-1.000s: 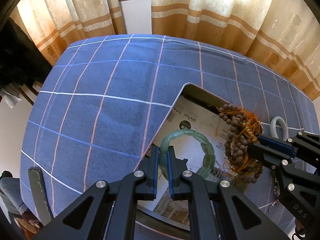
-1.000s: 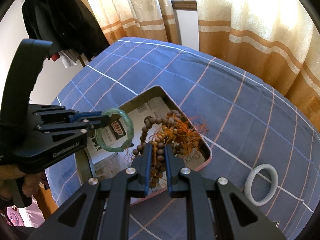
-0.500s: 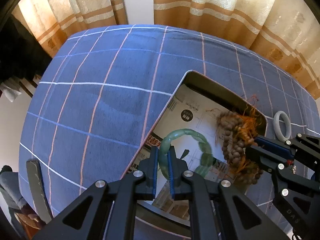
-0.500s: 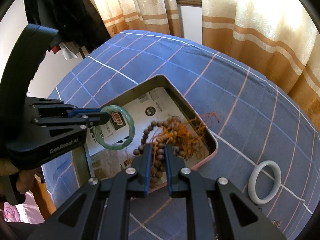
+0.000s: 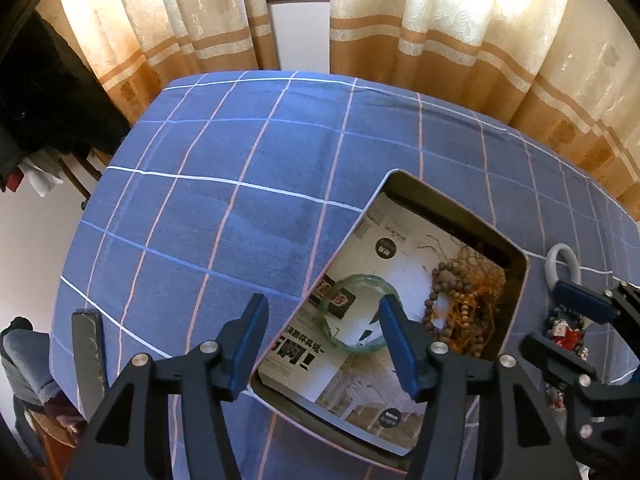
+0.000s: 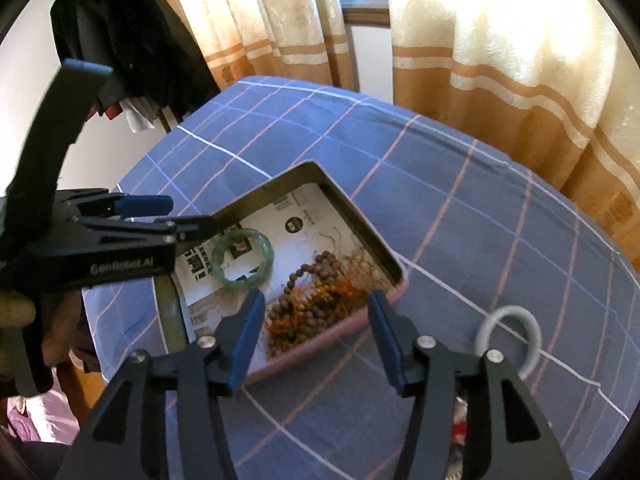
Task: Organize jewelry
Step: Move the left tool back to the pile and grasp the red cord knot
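Striped cream-and-tan curtains (image 5: 460,40) hang behind the table, which wears a blue checked cloth (image 5: 224,208), and on it sits the shallow tin box (image 6: 352,220) I am filling, its floor lined with a printed sheet. Two pieces lie inside: the green jade bangle (image 6: 242,258) flat toward the near-left part, and the wooden bead strand (image 6: 316,300) heaped with its orange tassel threads against the right wall. The bangle is rigid, smooth and slick — something that would chip if dropped on the metal — so I would pinch it across the band. The beads are limp and tangle-prone, best taken by a bunched clump. Still outside, near the box's right corner, lies the white bangle (image 6: 510,336); it looks just as hard and slippery, and its raised rim is the place to grip. My left gripper (image 5: 322,338) has just sprung wide and grips nothing, the green bangle free below it. My right gripper (image 6: 316,330) has also just opened — empty, above the beads. A small dark-and-red trinket (image 5: 564,330) beside the box is too blurred to name.
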A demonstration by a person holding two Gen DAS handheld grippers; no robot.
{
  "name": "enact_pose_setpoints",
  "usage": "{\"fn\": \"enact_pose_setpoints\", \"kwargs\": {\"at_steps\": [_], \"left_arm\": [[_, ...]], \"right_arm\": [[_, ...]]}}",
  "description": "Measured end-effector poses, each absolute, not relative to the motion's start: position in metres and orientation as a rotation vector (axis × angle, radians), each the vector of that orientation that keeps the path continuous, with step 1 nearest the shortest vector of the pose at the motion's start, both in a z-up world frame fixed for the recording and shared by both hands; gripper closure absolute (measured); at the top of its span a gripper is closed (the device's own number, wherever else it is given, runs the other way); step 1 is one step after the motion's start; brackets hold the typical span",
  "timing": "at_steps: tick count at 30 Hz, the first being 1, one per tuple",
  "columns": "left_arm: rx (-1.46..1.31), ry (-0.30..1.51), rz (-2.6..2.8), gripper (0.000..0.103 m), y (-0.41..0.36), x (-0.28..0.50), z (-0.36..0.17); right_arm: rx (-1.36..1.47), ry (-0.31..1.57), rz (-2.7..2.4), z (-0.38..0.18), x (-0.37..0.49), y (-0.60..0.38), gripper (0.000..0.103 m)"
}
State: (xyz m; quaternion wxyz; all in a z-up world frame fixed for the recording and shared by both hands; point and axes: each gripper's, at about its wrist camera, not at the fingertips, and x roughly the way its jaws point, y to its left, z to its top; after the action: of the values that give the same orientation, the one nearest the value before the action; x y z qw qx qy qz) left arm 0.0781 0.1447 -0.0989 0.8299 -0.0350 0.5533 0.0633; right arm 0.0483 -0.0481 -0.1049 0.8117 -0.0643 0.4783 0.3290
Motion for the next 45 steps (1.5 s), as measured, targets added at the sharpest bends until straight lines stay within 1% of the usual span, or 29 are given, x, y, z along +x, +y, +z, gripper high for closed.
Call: {"fn": "enact_pose_setpoints", "kwargs": {"at_steps": [2,8,15,21,31,45], "left_arm": [[-0.094,1.169,0.126,0.045,0.144,0.074,-0.094],[-0.114,1.149,0.065,0.045,0.119,0.059,-0.081],[-0.051,1.171,-0.076,0.045,0.049,0.044,-0.085],[-0.007,1.202,-0.174,0.045,-0.012,0.035,-0.100],[0.019,1.235,-0.238,0.045,-0.073,0.028,-0.116],[0.040,1.252,-0.224,0.045,-0.098,0.064,-0.146]], "right_arm": [[-0.129,1.020,0.689,-0.102,0.043,-0.059,0.042],[-0.077,1.047,0.591,-0.105,0.020,-0.116,0.041],[0.023,1.131,0.381,-0.130,-0.002,-0.196,0.041],[0.057,1.139,0.298,-0.137,-0.022,-0.238,0.041],[0.062,1.151,0.286,-0.148,-0.041,-0.271,0.041],[0.040,1.158,0.313,-0.156,-0.049,-0.287,0.041]]}}
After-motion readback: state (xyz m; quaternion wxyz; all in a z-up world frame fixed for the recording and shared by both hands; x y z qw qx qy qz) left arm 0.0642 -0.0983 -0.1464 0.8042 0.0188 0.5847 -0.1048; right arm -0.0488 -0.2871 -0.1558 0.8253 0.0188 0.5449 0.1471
